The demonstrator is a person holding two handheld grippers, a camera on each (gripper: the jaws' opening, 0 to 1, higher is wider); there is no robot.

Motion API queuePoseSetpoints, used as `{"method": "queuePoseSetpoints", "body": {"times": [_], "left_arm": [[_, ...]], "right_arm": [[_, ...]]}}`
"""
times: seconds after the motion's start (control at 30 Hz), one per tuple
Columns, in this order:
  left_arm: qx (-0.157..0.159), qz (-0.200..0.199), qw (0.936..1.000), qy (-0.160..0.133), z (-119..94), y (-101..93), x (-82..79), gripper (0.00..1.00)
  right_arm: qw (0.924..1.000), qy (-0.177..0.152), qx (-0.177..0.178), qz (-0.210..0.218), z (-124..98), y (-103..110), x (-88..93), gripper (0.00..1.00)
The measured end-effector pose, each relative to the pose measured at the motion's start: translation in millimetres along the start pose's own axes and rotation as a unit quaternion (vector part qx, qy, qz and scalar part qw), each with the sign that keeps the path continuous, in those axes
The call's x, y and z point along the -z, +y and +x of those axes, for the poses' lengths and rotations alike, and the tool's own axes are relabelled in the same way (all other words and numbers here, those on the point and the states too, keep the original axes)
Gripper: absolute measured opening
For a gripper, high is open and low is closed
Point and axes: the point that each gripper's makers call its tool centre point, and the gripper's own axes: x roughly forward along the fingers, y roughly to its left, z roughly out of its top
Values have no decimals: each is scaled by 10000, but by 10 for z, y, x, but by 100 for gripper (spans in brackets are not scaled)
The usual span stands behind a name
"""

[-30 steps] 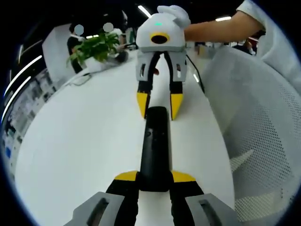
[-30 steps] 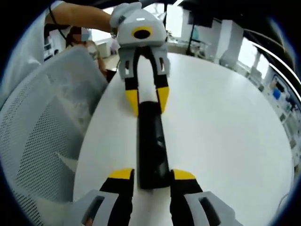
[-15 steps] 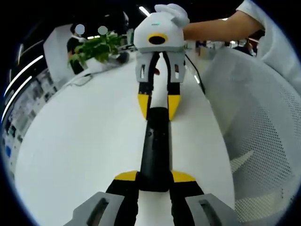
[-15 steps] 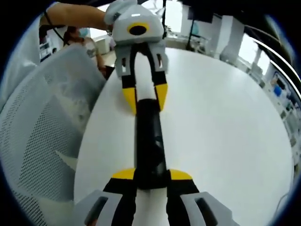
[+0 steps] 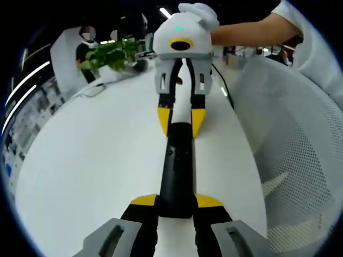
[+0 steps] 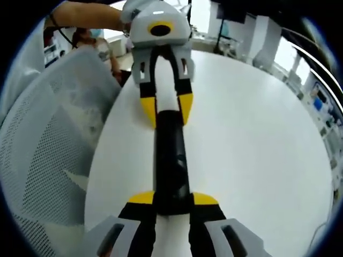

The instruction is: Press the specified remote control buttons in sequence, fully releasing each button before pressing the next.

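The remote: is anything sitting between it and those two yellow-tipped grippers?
Nothing visible. The black remote lies on the white table with the left gripper closed around one end and the right gripper around the other.

Bright overhead light, fisheye-warped edges

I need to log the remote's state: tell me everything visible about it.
The remote control is a long, slim black bar, plastic-looking, lying flat on the white table. The left gripper clamps one end; the right gripper clamps the other. A small button shows on its top face; other markings are unreadable.
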Motion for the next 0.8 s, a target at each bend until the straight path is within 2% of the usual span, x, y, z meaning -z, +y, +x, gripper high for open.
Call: {"method": "queuePoseSetpoints", "body": {"times": [0.8], "left_arm": [[-29, 119, 9999, 79, -3, 18, 2, 23]], "right_arm": [[10000, 25, 83, -23, -6, -1, 0, 19]]}}
